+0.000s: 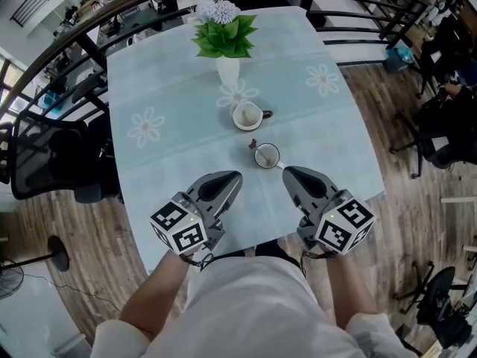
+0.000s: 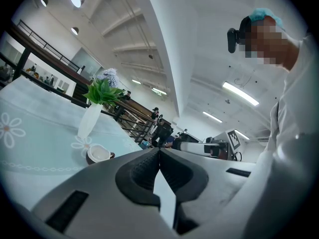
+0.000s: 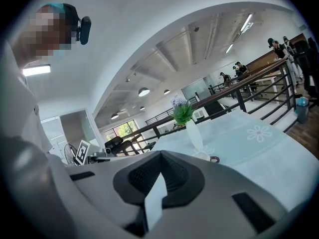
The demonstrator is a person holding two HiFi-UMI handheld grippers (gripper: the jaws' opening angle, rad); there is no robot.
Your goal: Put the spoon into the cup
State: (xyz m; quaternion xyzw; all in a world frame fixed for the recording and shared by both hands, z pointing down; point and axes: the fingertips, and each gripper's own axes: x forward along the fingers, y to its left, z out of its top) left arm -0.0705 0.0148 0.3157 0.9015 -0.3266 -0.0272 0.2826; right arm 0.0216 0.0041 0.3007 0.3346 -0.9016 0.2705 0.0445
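Left gripper (image 1: 235, 176) jaws closed, empty, right gripper (image 1: 288, 172) likewise, apparently clear of cup (image 1: 266, 156)

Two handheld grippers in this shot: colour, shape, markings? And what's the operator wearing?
Left gripper and right gripper match. Each has a smooth grey shell that tapers to a beak, dark ribbed pads inside, and a white cube with black square markers at the rear. The person wears a white top; its sleeves show only near the elbows.
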